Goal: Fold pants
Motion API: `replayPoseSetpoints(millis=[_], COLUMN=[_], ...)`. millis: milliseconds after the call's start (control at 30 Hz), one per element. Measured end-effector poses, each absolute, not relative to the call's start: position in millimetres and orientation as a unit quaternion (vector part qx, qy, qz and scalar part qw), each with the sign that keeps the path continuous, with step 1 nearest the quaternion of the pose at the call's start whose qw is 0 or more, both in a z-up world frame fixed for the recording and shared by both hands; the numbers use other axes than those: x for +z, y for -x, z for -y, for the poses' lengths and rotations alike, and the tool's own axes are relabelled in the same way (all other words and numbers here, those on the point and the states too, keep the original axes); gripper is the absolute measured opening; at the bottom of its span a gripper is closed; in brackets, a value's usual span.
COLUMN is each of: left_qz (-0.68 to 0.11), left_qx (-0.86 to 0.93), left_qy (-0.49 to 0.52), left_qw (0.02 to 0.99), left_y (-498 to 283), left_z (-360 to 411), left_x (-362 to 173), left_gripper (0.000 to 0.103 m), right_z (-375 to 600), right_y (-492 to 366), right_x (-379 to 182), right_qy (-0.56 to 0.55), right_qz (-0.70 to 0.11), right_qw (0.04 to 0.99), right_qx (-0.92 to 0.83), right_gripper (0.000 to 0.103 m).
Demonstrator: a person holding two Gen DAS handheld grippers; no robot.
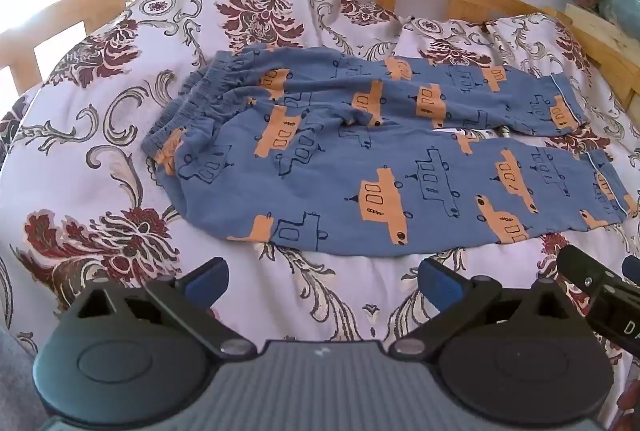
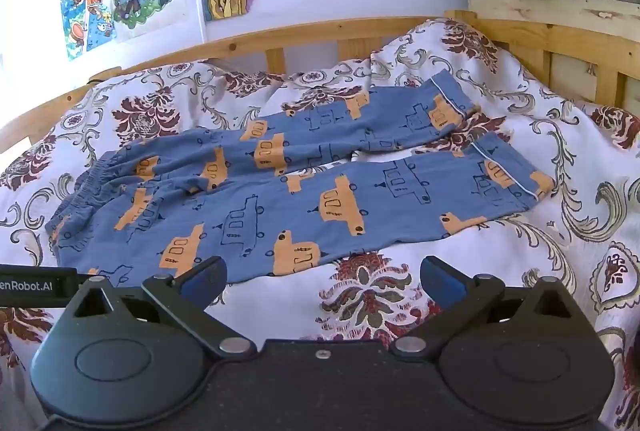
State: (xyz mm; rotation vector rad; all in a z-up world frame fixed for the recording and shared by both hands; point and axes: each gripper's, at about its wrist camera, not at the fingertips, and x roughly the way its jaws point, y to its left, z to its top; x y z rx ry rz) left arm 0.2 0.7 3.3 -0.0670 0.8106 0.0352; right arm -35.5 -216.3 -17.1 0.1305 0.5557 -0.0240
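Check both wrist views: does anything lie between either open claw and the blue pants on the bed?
Nothing visible does. Only bare floral bedspread separates the left claw from the pants, and likewise the right claw from the pants' near edge. Both claws are open and empty.

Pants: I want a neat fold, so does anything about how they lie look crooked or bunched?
Yes. The pants lie flat with legs apart, but the waistband is bunched and the crotch area is wrinkled.
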Motion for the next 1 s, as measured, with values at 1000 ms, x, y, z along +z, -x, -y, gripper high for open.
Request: replayPoseSetpoints(millis=[1000], left_qz=[-0.399], left_qx=[0.011], left_qy=[0.035], left_qw=[0.916], left_y=[1.6], left_z=[2.5], left_x=[-5.4], left_gripper=[0.103], right_z=[216.3], right_y=[33.9], right_x=[-19.2], right_qy=[-0.067], right_qz=[-0.281], right_qw=[0.957], right_qx=[-0.011], right_gripper=[0.102])
